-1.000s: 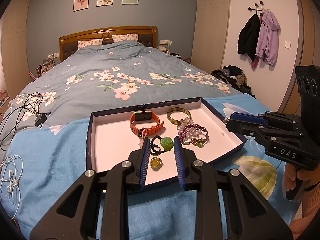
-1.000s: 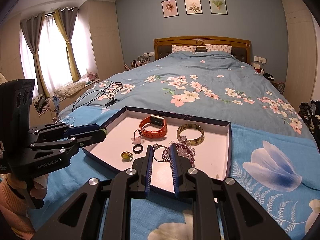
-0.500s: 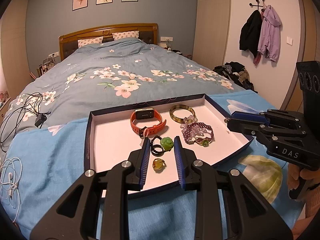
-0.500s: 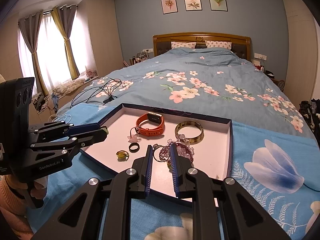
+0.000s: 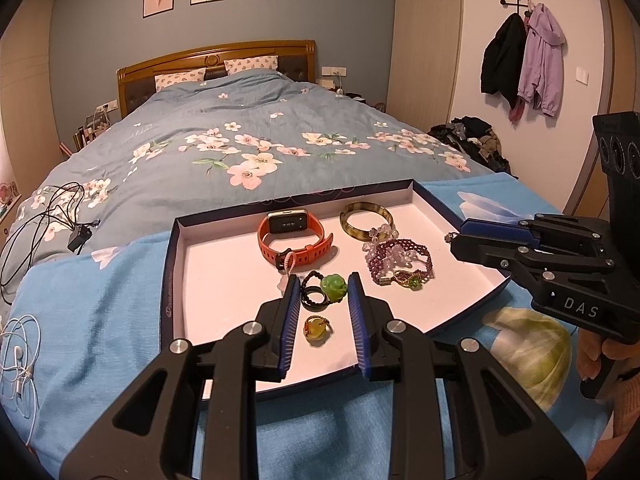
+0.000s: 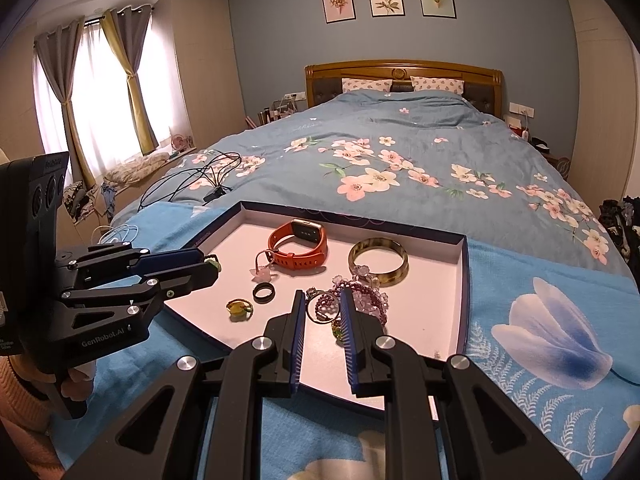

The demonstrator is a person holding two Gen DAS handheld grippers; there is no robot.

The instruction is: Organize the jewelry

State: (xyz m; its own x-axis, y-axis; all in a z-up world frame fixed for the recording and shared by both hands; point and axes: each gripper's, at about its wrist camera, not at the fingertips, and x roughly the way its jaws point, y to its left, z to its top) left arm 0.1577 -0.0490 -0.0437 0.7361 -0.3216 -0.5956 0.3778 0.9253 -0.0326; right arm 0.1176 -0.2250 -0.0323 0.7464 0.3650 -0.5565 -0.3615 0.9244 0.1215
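Note:
A shallow navy box with a white floor (image 5: 224, 280) (image 6: 440, 276) lies on the bed and holds the jewelry. In it are an orange watch (image 5: 294, 240) (image 6: 298, 246), a horn-coloured bangle (image 5: 366, 221) (image 6: 378, 262), a purple bead bracelet (image 5: 400, 260) (image 6: 360, 300), a green rose ring (image 5: 334, 287), a black ring (image 5: 313, 296) (image 6: 265, 293) and a yellow stone ring (image 5: 317, 328) (image 6: 239, 307). My left gripper (image 5: 323, 286) is open above the box's near edge, with the small rings between its fingers. My right gripper (image 6: 323, 302) is open and empty over the bead bracelet.
The box rests on a light blue flowered cloth (image 5: 100, 320) over the bed's quilt (image 6: 400, 152). Black cables and a charger (image 5: 76, 236) lie to the left, white earphones (image 5: 18, 356) at the left edge. Clothes are piled on the floor at the right (image 5: 476, 140).
Both grippers have shifted only slightly above the box, and the tray sits a little lower in each view. The jaws' gaps look the same. No jewelry has moved.

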